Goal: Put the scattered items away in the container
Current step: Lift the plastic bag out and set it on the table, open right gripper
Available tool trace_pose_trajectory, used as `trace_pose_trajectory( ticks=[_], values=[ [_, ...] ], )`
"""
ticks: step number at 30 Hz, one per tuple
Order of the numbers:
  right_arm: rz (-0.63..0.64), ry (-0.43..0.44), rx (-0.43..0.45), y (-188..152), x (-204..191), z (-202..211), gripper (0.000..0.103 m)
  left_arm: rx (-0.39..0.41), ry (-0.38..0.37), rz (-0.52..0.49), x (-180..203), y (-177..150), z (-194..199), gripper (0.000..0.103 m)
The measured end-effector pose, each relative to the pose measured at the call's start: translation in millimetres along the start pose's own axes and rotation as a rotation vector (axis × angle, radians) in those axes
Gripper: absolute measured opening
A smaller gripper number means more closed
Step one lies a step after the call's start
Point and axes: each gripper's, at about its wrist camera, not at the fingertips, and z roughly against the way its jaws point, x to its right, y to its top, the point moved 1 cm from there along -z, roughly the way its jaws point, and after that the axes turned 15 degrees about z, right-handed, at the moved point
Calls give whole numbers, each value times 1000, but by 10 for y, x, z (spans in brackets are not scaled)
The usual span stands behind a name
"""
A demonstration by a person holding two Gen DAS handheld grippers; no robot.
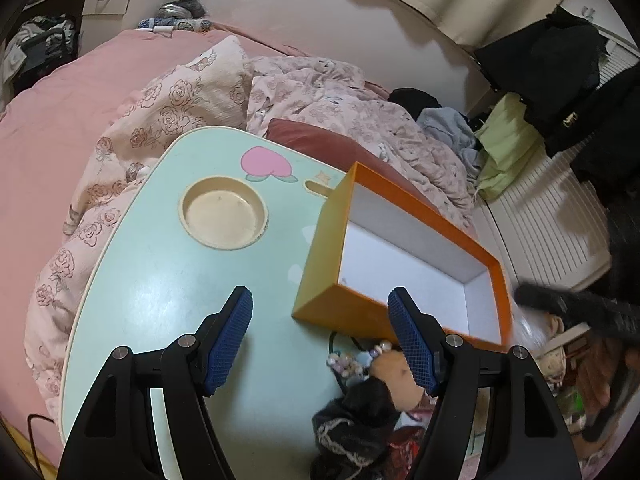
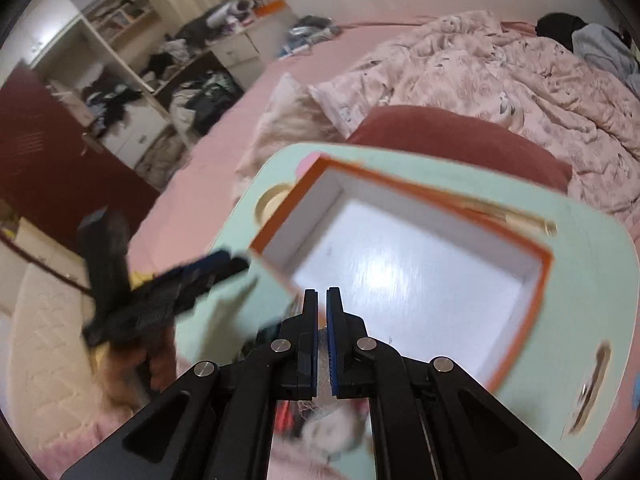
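Note:
An orange box (image 1: 320, 248) with a white, empty inside stands on the mint-green lap table (image 1: 160, 280). My left gripper (image 1: 320, 320) hovers open just before the box's near corner, nothing between its fingers. Under it lies a pile: a brown plush toy (image 1: 394, 368), a black knitted item (image 1: 352, 432) and a bead string (image 1: 360, 356). My right gripper (image 2: 322, 300) is over the box's (image 2: 304, 216) near edge, its jaws shut on a thin pale item (image 2: 323, 364) whose blurred white bulk hangs below. It also shows blurred beside the box as the right gripper (image 1: 576, 308).
The table rests on a bed with a floral quilt (image 1: 180, 92) and a dark red cushion (image 2: 460, 136). A round cup recess (image 1: 222, 212) sits in the table's far left. Clothes (image 1: 500, 148) and a radiator (image 1: 552, 224) lie to the right. A hand (image 2: 156, 364) holds the blurred left gripper (image 2: 180, 288).

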Motion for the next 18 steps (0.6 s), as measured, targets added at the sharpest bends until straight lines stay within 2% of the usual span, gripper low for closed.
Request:
trace_pose_trajectory(
  ticks=[4, 6, 7, 9, 11, 15, 18],
  values=[
    [16, -2, -34, -413, -91, -155, 5, -3, 0, 2, 43, -14, -58, 70],
    [15, -20, -11, -505, -70, -211, 11, -12, -6, 6, 67, -7, -100, 70],
    [-2, -17, 13, -521, -27, -214, 17, -11, -5, 3, 78, -6, -108, 70],
    [-61, 12, 96, -550, 98, -114, 45, 1, 6, -3, 85, -8, -106, 70],
    [-109, 2, 180, -607, 209, 64, 46, 6, 15, -5, 67, -4, -100, 70],
    [-201, -102, 256, -791, 361, 343, 46, 18, 24, 5, 17, 44, -102, 70],
    [-291, -163, 240, -939, 568, 361, 46, 36, 0, 24, 24, 92, -127, 71]
  ],
)
